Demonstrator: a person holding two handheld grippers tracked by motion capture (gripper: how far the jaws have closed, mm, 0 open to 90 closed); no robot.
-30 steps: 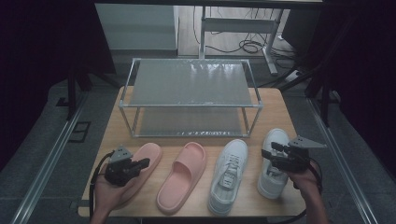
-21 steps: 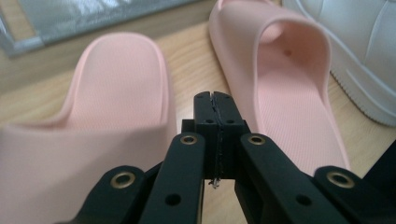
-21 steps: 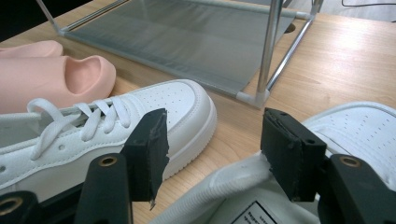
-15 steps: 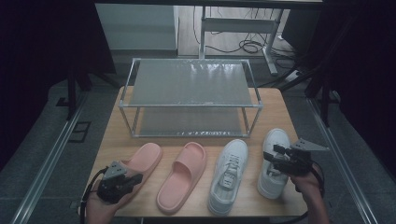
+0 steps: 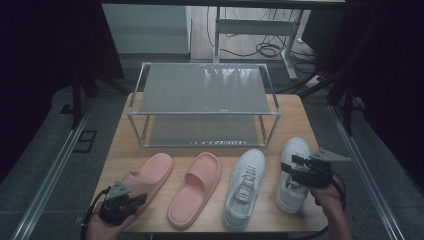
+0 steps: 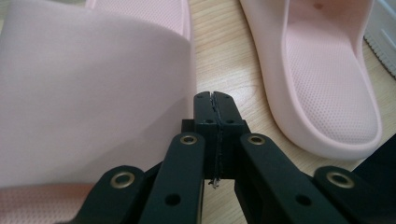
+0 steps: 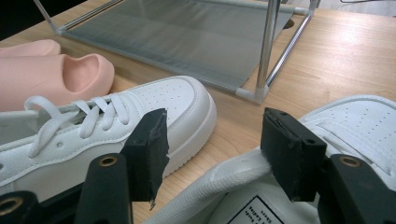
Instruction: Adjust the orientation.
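Currently, four shoes are being lined up on the tabletop (image 5: 300, 107) before a two-tier shoe rack (image 5: 202, 102). The left tongs (image 5: 134, 201), pressed shut on nothing, are being held beside the outer pink slipper (image 5: 147, 176). The right tongs (image 5: 289, 167), spread open, are being poised over the right sneaker (image 5: 290, 192); its heel collar should be straddled squarely before closing.

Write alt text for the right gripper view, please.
Two open black jaws of the right gripper straddle the heel rim of a white sneaker. A second sneaker, pink slippers and a metal rack sit behind on the wooden table.
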